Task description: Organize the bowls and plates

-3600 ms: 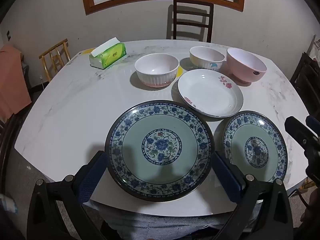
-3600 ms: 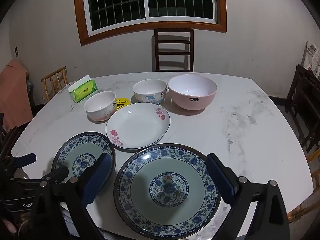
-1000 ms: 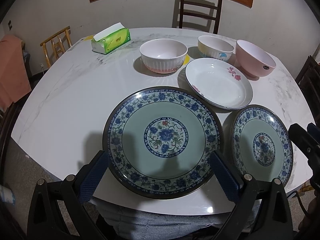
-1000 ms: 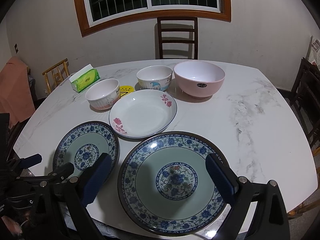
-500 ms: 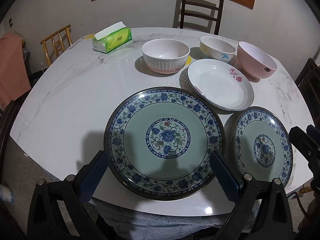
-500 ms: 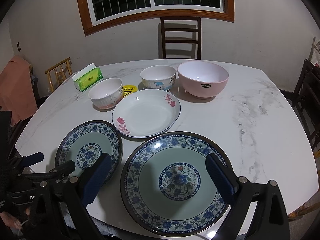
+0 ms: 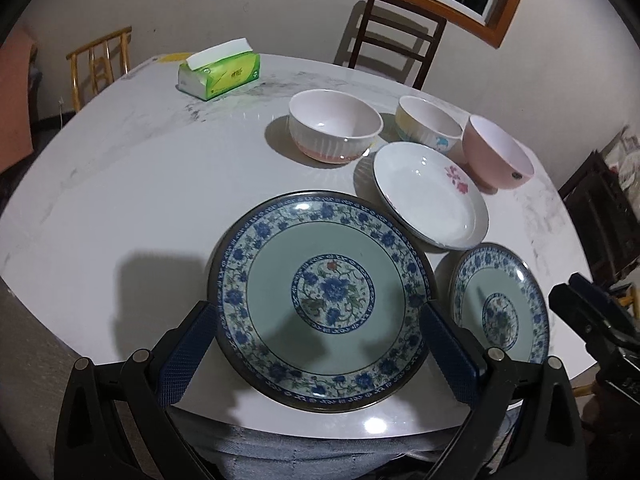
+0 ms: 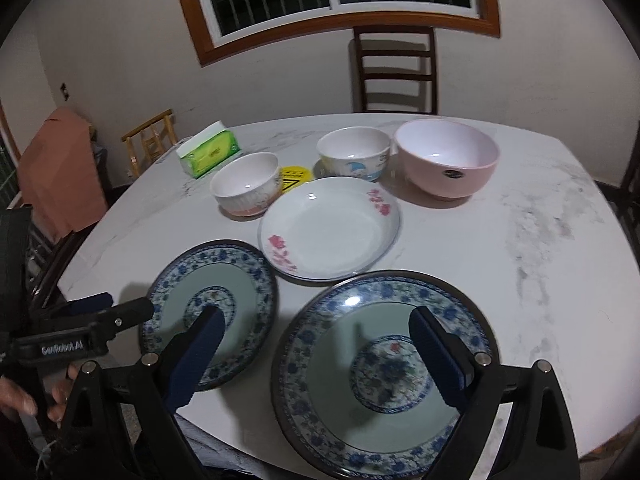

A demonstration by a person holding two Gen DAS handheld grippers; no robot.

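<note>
Your right gripper [image 8: 316, 356] has swung in over the two blue plates, jaws wide and holding nothing. The left gripper [image 7: 320, 350] stays spread wide around the big plate [image 7: 324, 300], gripping nothing. Everything still lies on the table [image 7: 140, 184]; stacking hasn't begun.

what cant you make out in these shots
- Yellow sticker: right wrist view, partly hidden behind the ribbed bowl; print too small to read.
- Pink bowl label: too small to read in either view.
- Large blue plate: right wrist view, motion-blurred, near rim behind the right claw.
</note>
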